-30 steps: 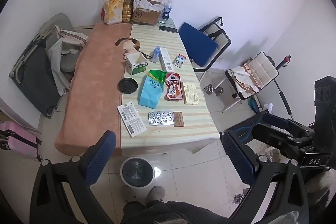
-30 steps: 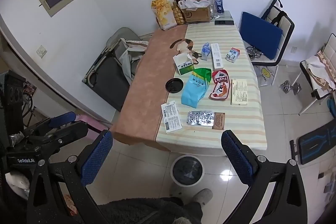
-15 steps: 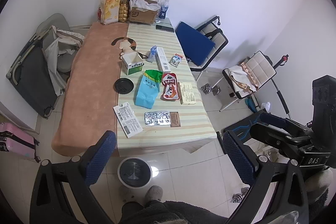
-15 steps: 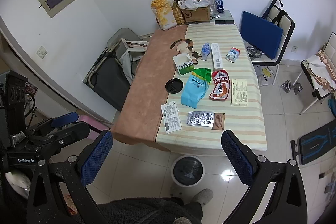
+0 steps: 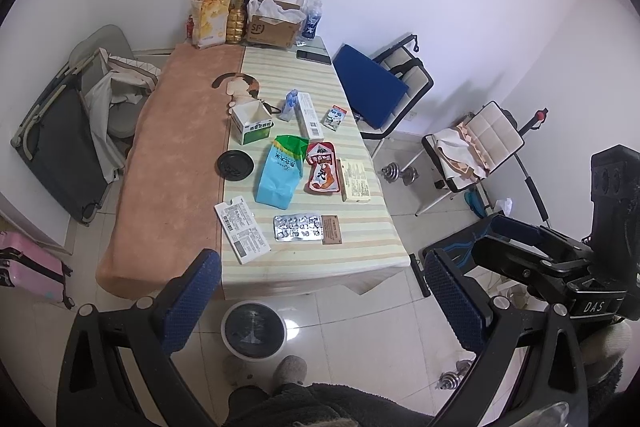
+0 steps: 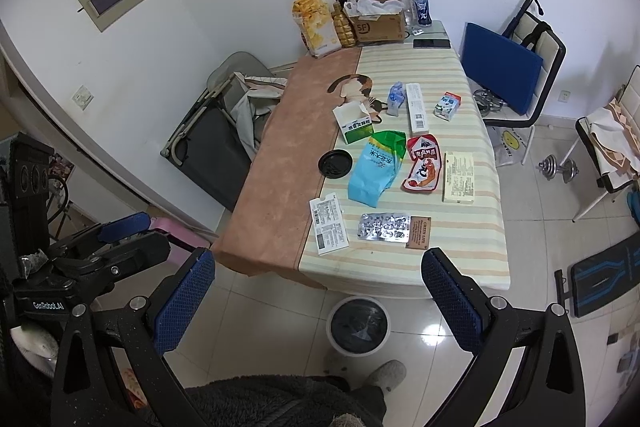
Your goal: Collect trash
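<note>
A table (image 5: 176, 163) carries litter: a blue rice bag (image 5: 280, 173), a red snack pouch (image 5: 322, 173), a silver blister pack (image 5: 298, 227), a white flat box (image 5: 242, 230), a green-white carton (image 5: 252, 125), a black lid (image 5: 236, 165) and a small milk carton (image 5: 334, 117). A white bin (image 5: 254, 329) with a black liner stands on the floor at the table's near end; it also shows in the right wrist view (image 6: 358, 325). My left gripper (image 5: 320, 299) is open and empty, above the floor near the bin. My right gripper (image 6: 318, 299) is open and empty too.
A cardboard box (image 5: 274, 25), bottles and a yellow bag (image 5: 208, 15) stand at the table's far end. A folding chair with a blue cushion (image 5: 370, 87) and a second chair (image 5: 476, 147) stand to the right. A folded cot (image 5: 60, 131) leans at left. Dumbbells (image 5: 396, 173) lie on the floor.
Both views have shifted slightly; the table sits a little farther and lower in the left wrist view. Both grippers stay open and empty. Nothing on the table has moved.
</note>
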{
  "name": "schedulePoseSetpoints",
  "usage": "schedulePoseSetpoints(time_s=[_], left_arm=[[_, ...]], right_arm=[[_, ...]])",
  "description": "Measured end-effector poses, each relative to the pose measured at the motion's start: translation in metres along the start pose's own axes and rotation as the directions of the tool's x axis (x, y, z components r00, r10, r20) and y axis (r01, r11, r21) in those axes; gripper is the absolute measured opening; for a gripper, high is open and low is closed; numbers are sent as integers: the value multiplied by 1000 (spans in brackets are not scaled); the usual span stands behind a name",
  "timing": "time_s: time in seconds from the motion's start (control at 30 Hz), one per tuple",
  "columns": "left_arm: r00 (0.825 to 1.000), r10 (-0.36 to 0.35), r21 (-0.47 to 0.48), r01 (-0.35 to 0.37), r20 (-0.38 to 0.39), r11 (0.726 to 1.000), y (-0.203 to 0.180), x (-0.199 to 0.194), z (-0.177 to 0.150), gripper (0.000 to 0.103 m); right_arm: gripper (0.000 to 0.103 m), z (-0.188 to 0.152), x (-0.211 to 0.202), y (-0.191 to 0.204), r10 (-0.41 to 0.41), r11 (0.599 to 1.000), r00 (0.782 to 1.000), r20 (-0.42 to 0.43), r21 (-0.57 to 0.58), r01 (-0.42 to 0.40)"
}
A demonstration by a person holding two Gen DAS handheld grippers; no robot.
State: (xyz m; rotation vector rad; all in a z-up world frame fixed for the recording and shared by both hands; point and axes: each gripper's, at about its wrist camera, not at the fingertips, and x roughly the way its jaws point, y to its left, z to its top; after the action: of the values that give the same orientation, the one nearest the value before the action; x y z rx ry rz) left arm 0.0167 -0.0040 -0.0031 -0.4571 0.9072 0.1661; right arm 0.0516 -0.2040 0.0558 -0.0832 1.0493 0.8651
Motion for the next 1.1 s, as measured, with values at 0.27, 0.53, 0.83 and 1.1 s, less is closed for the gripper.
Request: schedulePoseSetpoints(time_s=[0.27,0.53,0.83,1.1], left_arm=[[1000,-5,2,5,1,1000,0,0,1,103],[1000,-13,4,13,3,1000,-10,4,10,103],[1000,-21,4,21,7,1000,-13,2,13,103],[1000,-21,7,21,8,1000,-22,5,18,103]], right_arm=[[103,3,2,4,1,1000,1000,-1,-10,-1],[103,2,1,3,2,1000,1000,2,-11,-2],[103,4,0,3,0,1000,1000,4,-14,0],[103,3,-1,3,1,1000,1000,3,-14,-1]])
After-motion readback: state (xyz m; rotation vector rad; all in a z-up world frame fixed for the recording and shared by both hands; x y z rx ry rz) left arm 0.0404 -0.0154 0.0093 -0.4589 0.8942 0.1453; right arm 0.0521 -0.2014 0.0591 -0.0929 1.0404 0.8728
